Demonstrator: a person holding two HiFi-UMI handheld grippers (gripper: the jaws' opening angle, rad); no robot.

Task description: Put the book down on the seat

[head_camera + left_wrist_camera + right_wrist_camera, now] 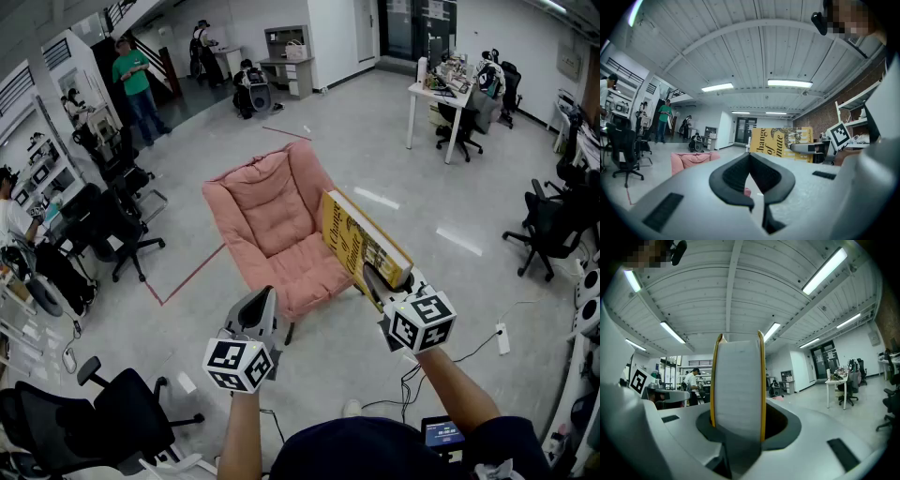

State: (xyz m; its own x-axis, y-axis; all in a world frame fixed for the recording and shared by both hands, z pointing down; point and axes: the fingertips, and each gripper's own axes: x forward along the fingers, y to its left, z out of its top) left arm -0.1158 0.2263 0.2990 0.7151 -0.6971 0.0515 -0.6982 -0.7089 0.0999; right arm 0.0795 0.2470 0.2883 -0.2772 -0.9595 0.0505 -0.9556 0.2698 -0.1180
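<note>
A pink cushioned seat (281, 234) stands on the floor ahead of me, its backrest leaning toward the far left. My right gripper (368, 274) is shut on a yellow book (361, 239), held on edge above the seat's right side. In the right gripper view the book (738, 380) stands upright between the jaws of the right gripper (738, 425), page edge toward the camera. My left gripper (265, 292) hovers just before the seat's front edge, its tips touching with nothing in them. The left gripper view shows the left gripper (750, 155), the seat (691, 159) and the book (780, 140).
Black office chairs (122, 234) stand to the left, and another (122, 422) sits close at the lower left. A white desk (441, 103) is at the far right. A power strip (502, 337) and cable lie on the floor. People stand at the back left.
</note>
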